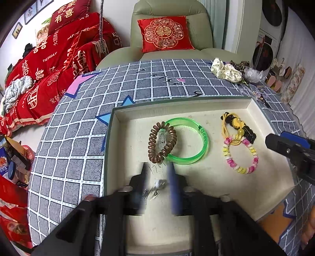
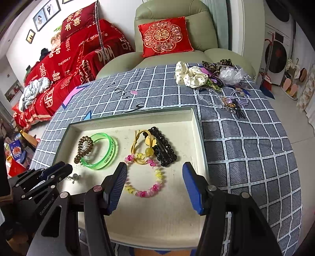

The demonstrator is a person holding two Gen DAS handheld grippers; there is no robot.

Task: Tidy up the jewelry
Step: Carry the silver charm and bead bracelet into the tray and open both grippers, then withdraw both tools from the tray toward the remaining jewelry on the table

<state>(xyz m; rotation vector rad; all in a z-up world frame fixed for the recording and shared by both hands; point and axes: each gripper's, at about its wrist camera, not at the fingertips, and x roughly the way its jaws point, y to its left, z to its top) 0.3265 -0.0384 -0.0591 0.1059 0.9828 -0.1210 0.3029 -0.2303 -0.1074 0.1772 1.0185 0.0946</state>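
Only right wrist view shows black clip (image 2: 164, 149), right gripper (image 2: 155, 177) gaping empty, left gripper (image 1: 157, 173) blurred, grip unclear

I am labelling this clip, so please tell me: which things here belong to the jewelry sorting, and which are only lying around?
Belongs to the job:
tray
green bangle
brown coil bracelet
pink and yellow bead bracelet
black beaded clip
small silver piece
loose pile of hair accessories

Only lying around:
red cushion
armchair
red sofa cover

Right gripper (image 2: 155, 175), jaws apart, over beaded bracelet (image 2: 145, 175) in tray (image 2: 198, 137)
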